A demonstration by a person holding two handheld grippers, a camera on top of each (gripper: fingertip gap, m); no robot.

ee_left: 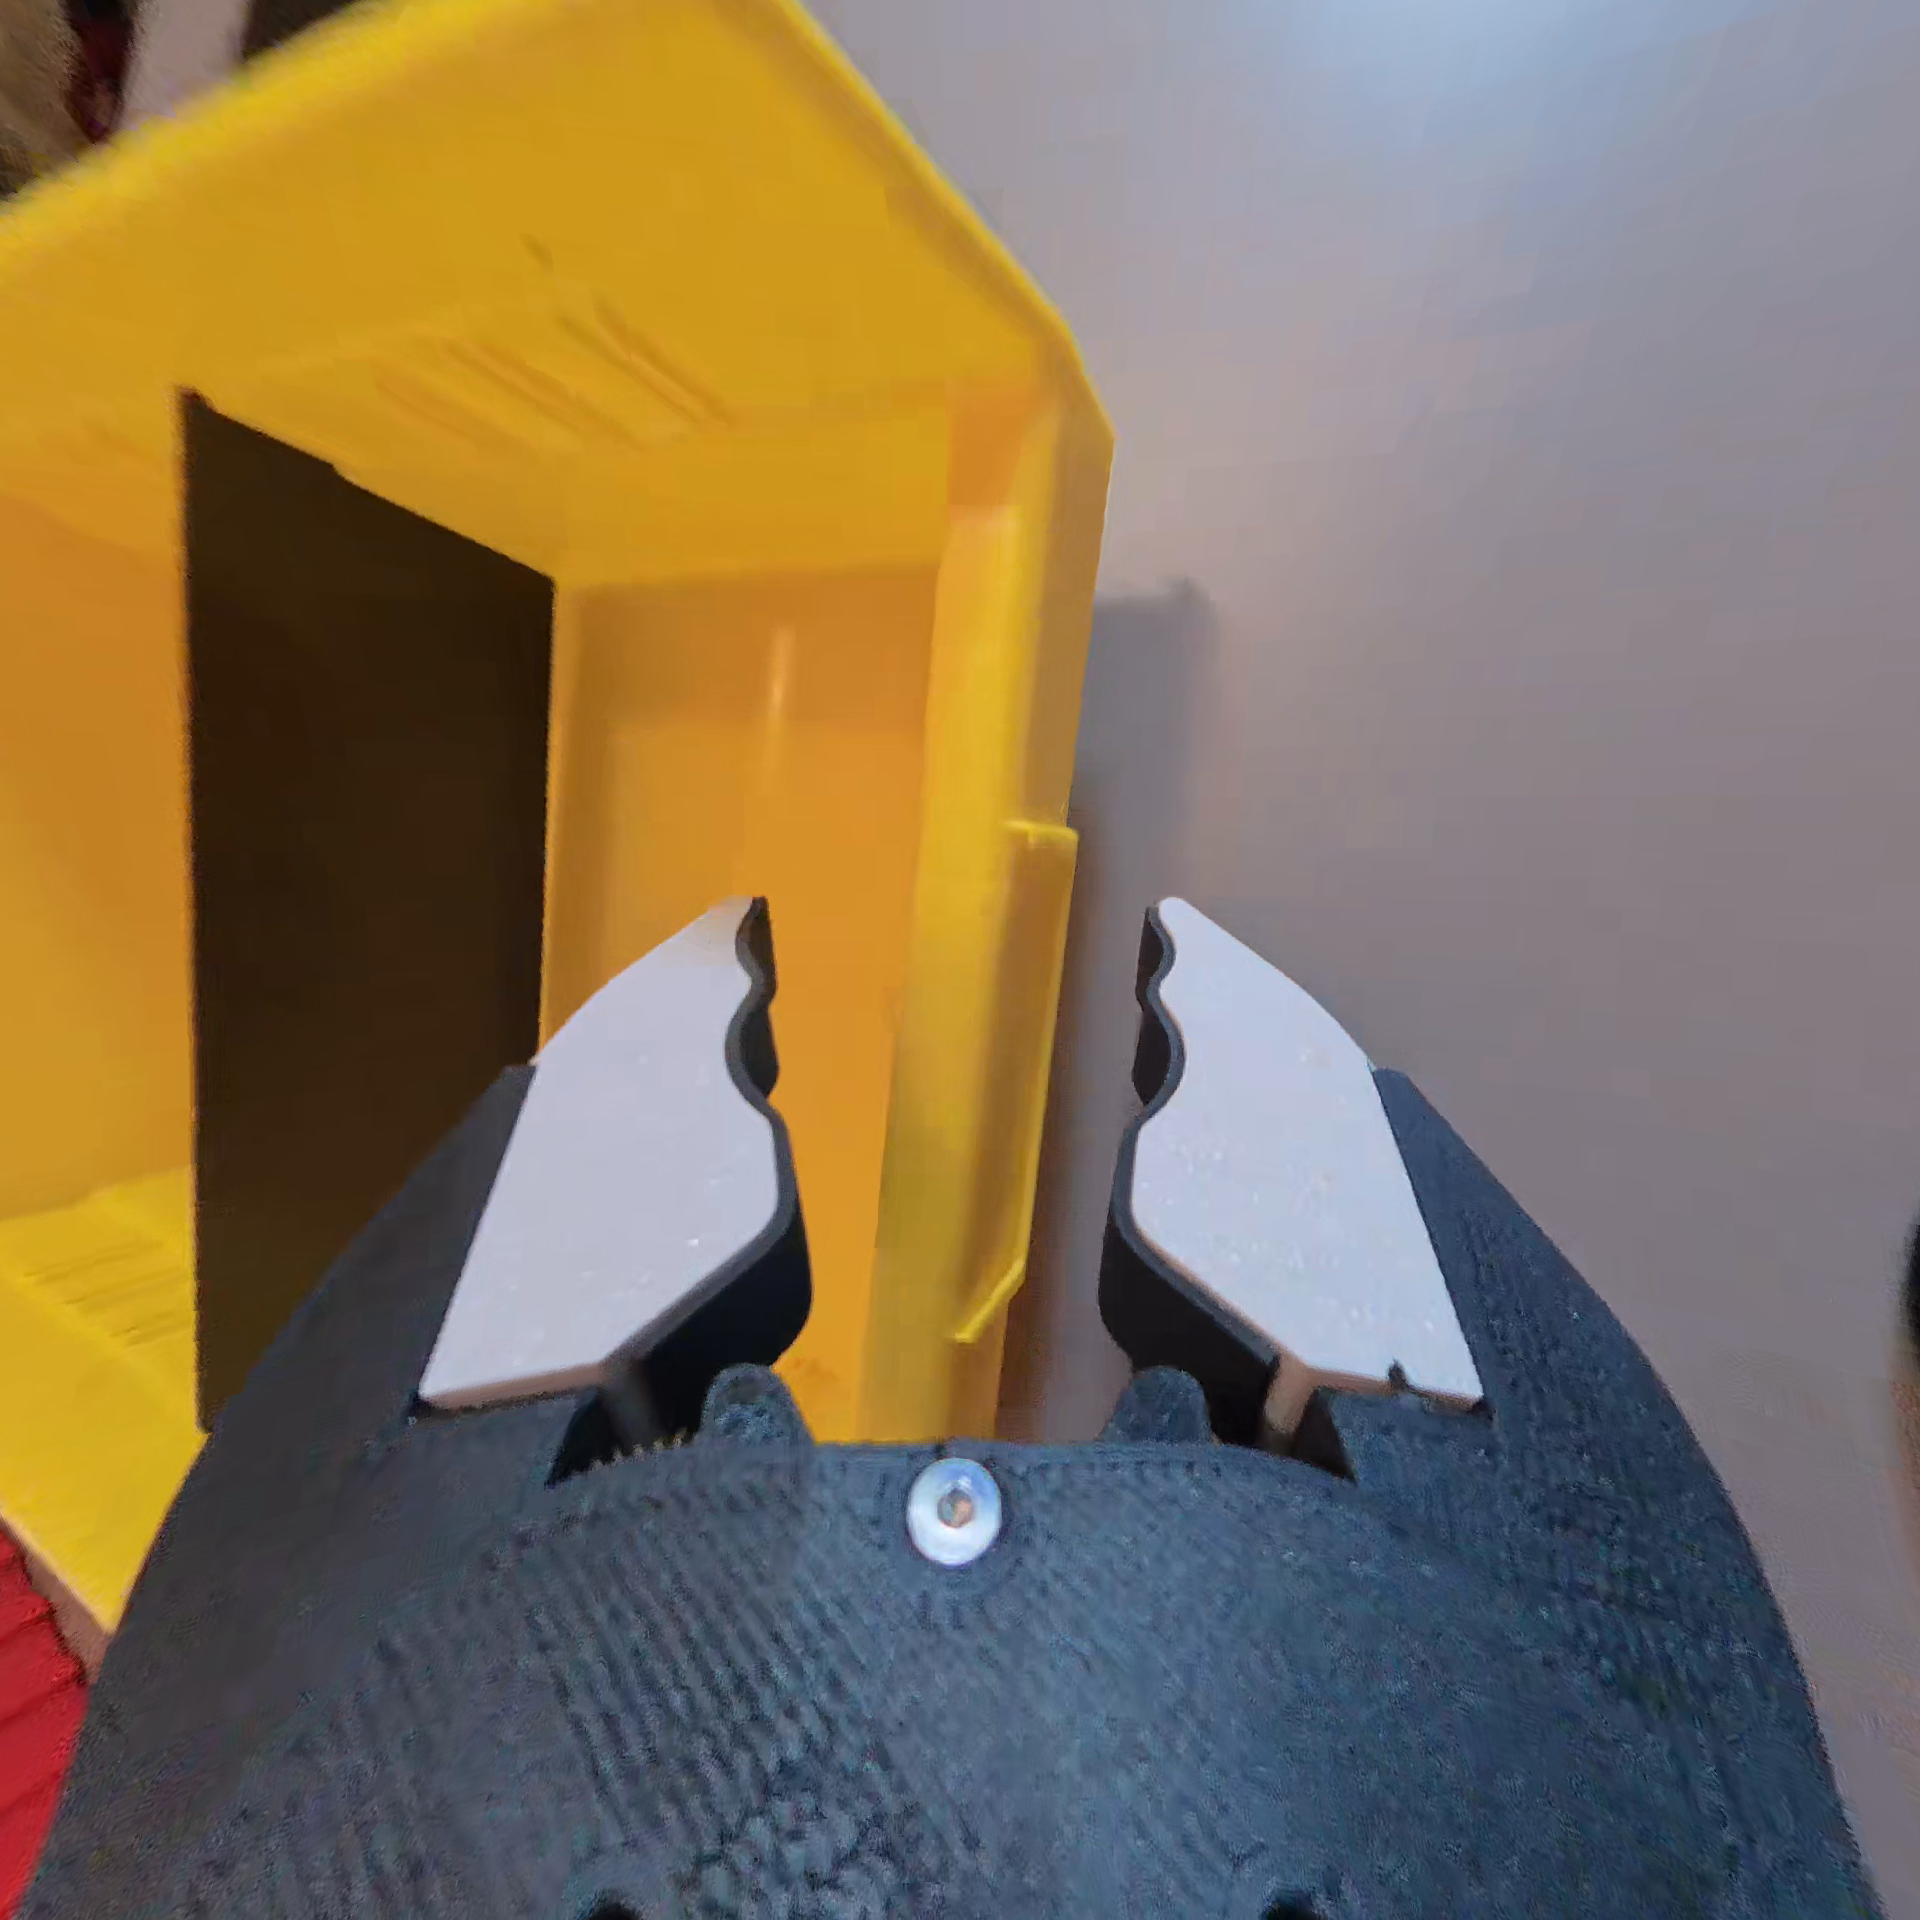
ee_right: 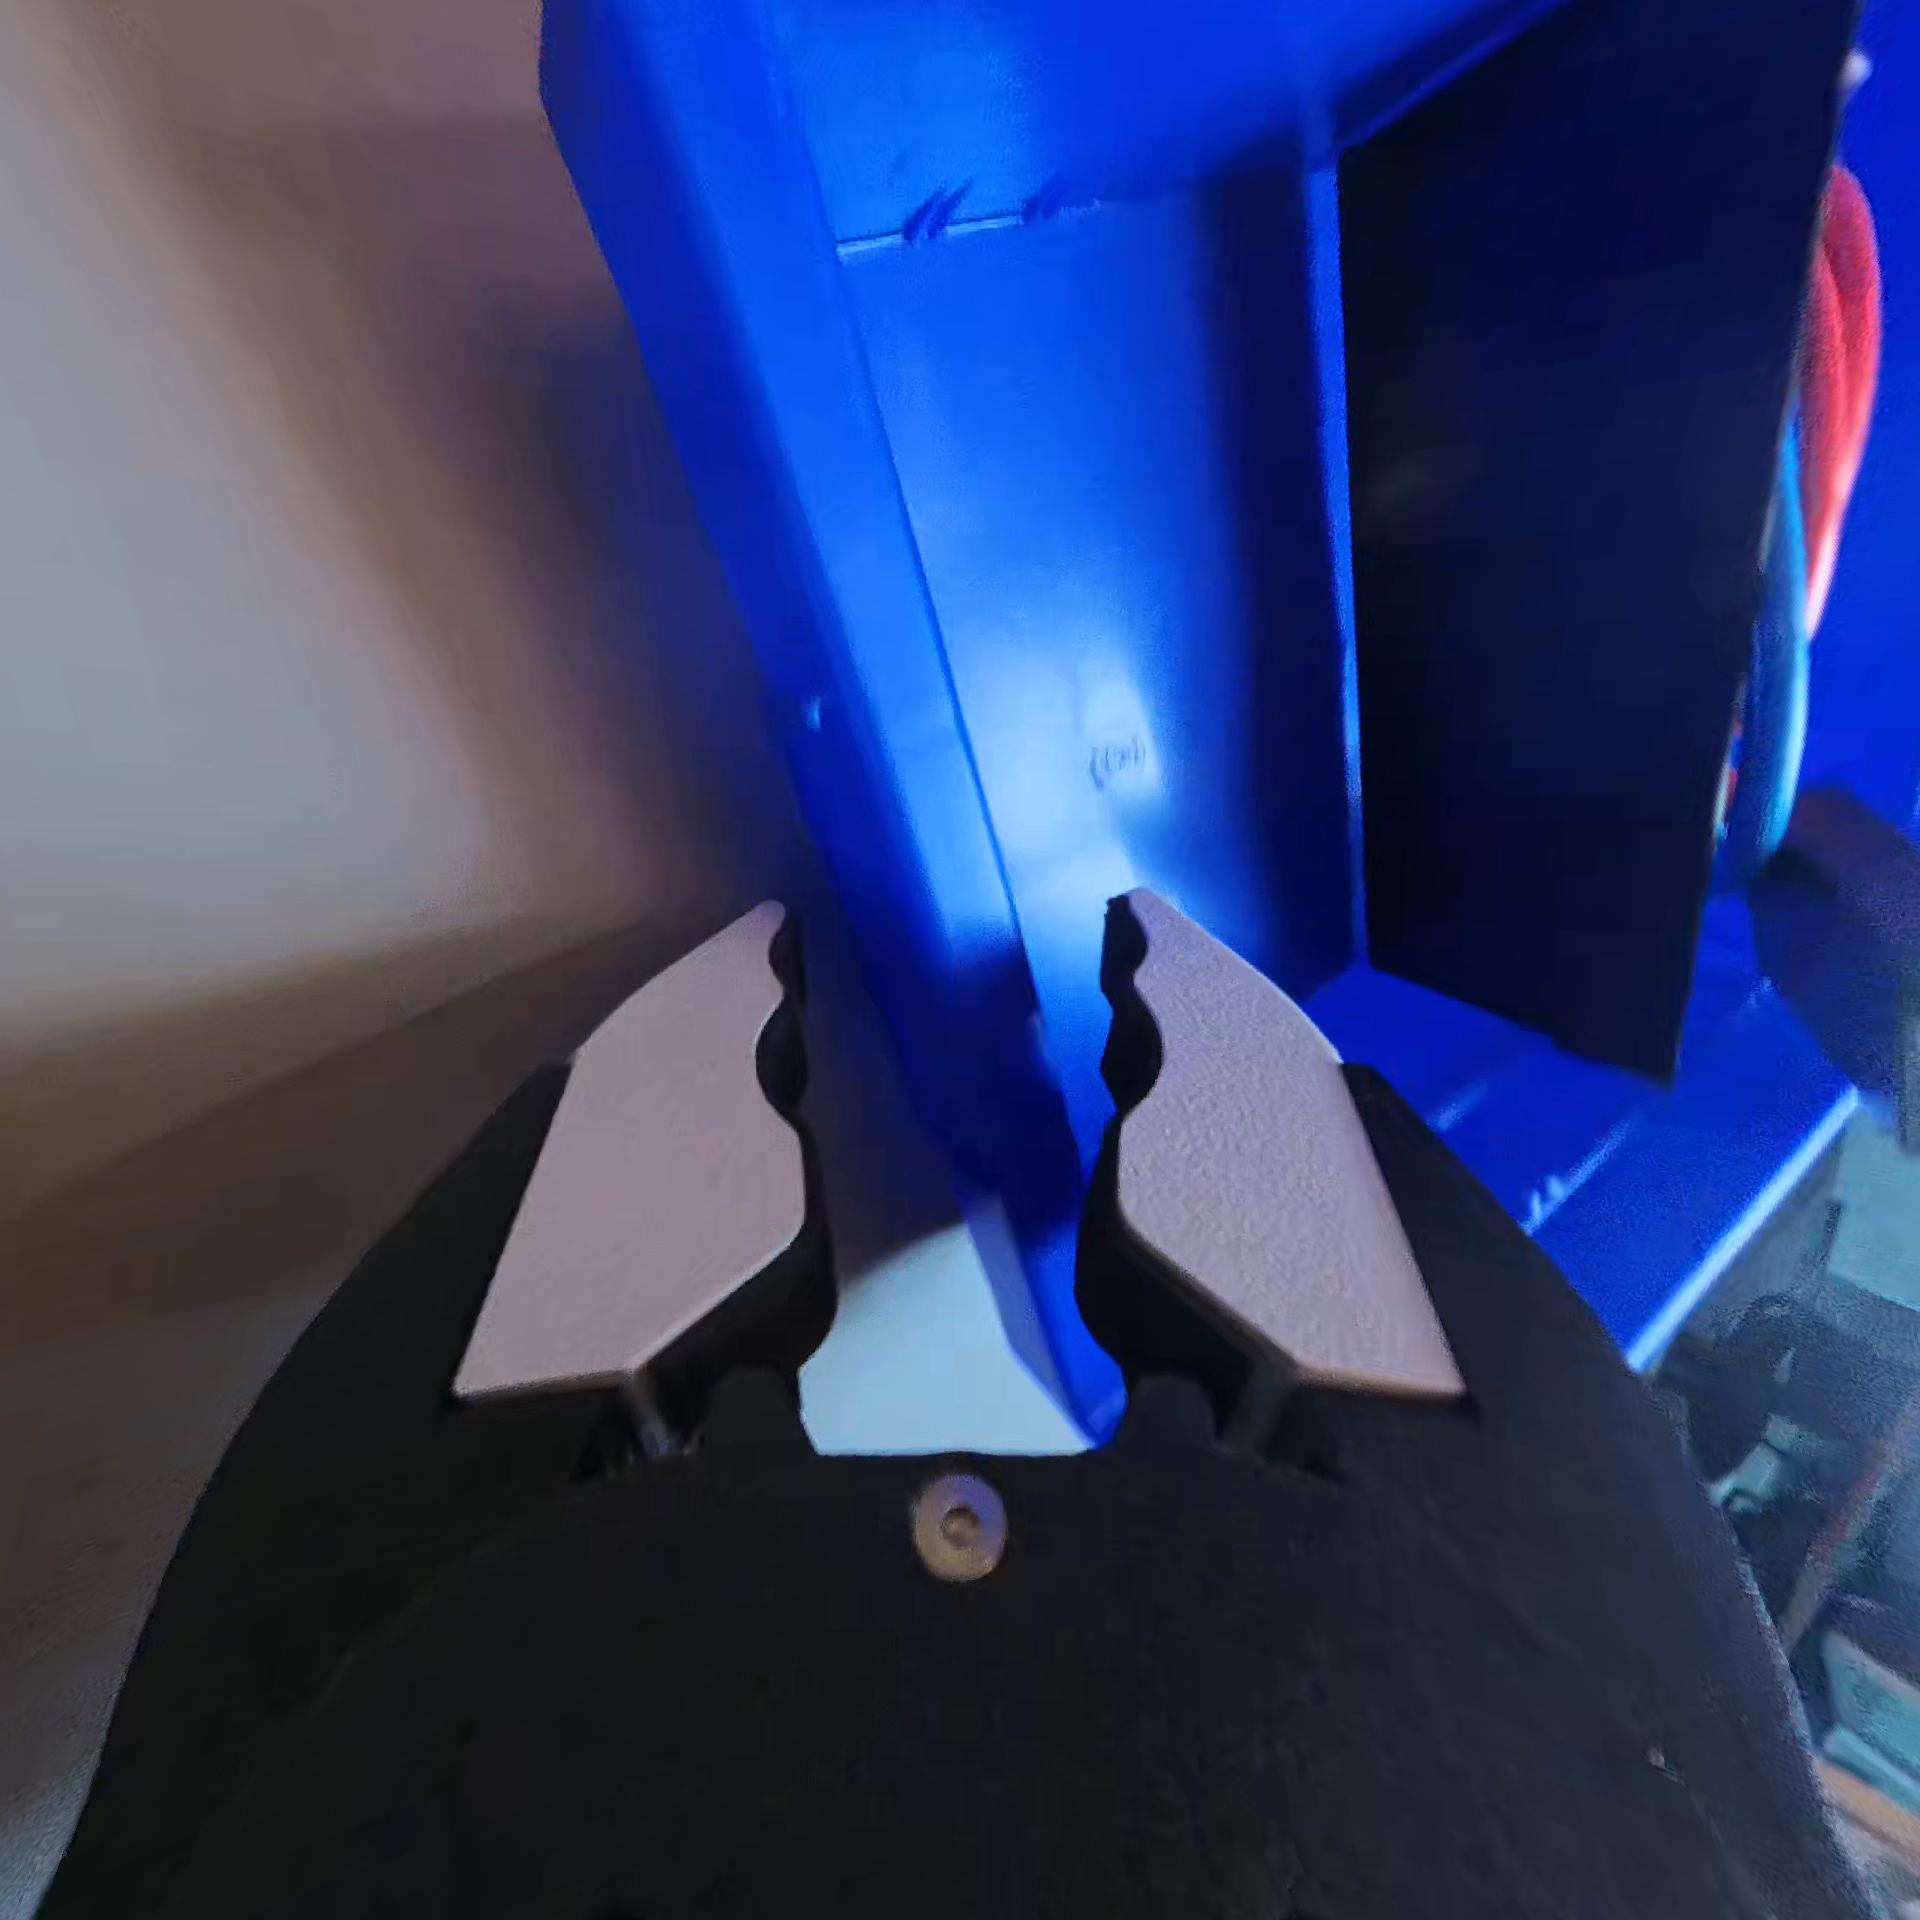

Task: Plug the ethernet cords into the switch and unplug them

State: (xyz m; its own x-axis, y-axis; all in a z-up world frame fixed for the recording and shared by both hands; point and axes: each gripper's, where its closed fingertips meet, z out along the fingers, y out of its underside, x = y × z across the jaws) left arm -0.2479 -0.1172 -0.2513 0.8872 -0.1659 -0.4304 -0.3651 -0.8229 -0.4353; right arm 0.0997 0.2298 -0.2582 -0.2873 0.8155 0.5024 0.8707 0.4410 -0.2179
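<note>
No ethernet switch shows clearly in either view. In the left wrist view my left gripper [ee_left: 956, 914] is open, its jaws either side of the right wall of a yellow plastic bin [ee_left: 644, 260]. A dark flat rectangular thing [ee_left: 364, 831] stands inside that bin. In the right wrist view my right gripper [ee_right: 951, 904] is open, its jaws either side of the left wall of a blue plastic bin [ee_right: 1039, 520]. A similar dark rectangular thing [ee_right: 1538, 571] stands inside it. Blurred red and blue cords [ee_right: 1844, 416] show at the far right edge.
A pale surface [ee_left: 1507, 520] lies beyond the yellow bin and also left of the blue bin [ee_right: 260, 520]. A red thing [ee_left: 31, 1714] shows at the lower left edge of the left wrist view. Blurred clutter [ee_right: 1818, 1351] lies at the right wrist view's lower right. My hands' fingertips stand some 50 cm from each other.
</note>
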